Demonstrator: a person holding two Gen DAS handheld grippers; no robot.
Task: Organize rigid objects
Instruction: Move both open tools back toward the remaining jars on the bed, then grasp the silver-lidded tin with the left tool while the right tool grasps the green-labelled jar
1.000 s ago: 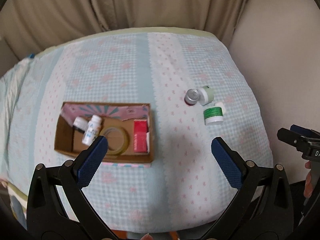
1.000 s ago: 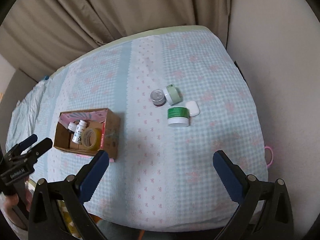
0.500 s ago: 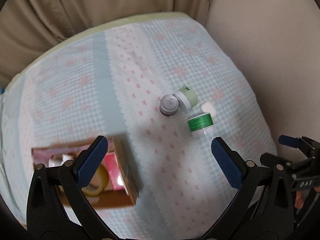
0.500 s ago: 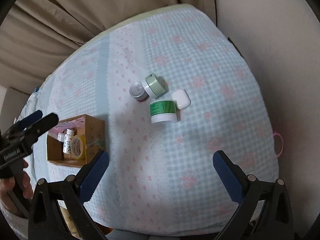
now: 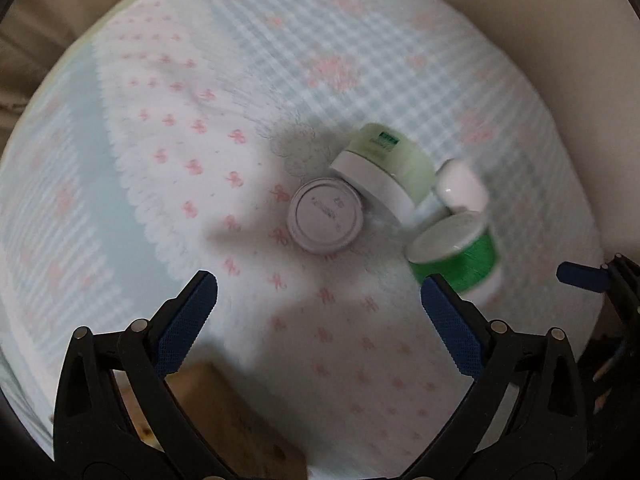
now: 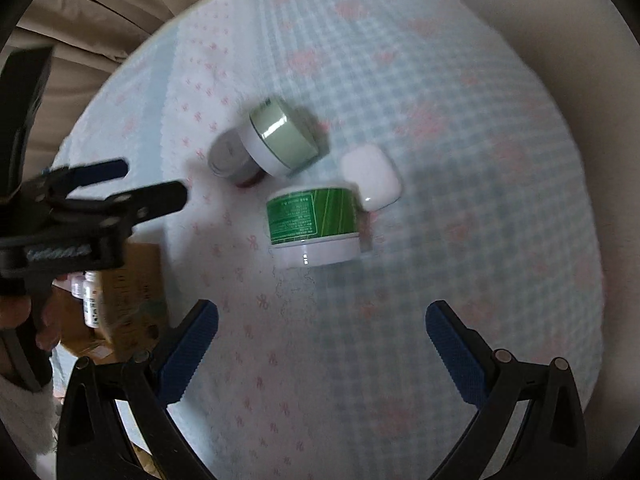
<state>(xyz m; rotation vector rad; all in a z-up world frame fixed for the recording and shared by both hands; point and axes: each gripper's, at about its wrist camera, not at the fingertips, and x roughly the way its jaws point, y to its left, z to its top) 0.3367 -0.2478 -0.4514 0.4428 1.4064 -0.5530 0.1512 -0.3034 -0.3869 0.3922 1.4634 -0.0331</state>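
Four small containers sit clustered on a surface covered by a pale blue checked cloth (image 6: 460,92) with pink bows; whether it is a bed or a desk cannot be told.

- Green-labelled jar (image 6: 314,226), white lid, lying on its side; label text too blurred to read.
- Pale green jar (image 6: 280,138), tilted, leaning against the silver-lidded tin (image 5: 326,220); from the right wrist view the tin is mostly hidden behind it.
- White rounded case (image 6: 372,178), just beside the green-labelled jar.
- Cardboard box (image 6: 128,300), at the cloth's near left, partly cut off; a white bottle (image 6: 93,300) shows inside, other contents hidden by the left hand-held gripper.

Left hand-held gripper (image 5: 318,300): jaws spread wide, empty, hovering over the cloth just short of the tin. Right hand-held gripper (image 6: 322,320): jaws spread wide, empty, near the green-labelled jar. Both views are motion-blurred. Beige curtains (image 6: 100,8) behind.
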